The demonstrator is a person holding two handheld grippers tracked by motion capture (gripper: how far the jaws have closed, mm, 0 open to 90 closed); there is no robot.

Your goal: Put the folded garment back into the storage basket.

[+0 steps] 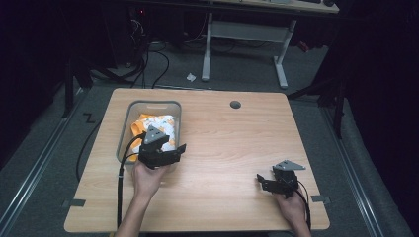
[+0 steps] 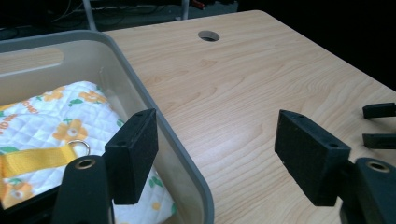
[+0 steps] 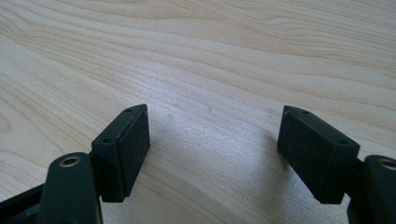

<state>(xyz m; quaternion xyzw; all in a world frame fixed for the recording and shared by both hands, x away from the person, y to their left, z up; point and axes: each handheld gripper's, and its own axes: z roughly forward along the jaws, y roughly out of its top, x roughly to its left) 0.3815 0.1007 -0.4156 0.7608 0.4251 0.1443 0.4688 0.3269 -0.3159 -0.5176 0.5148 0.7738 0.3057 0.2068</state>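
Note:
A grey plastic bin stands at the table's left side. Inside it lies a white quilted cloth bag with orange flowers, a yellow strap and a metal ring. My left gripper hovers open over the bin's near right corner. In the left gripper view one jaw is above the bag and the other above bare wood, with the bin's rim between them and nothing gripped. My right gripper rests low near the table's front right, open over bare wood.
The wooden table has a round cable hole near its far edge. The right gripper's jaw tips show at the edge of the left gripper view. Beyond the table are a white desk frame and floor cables.

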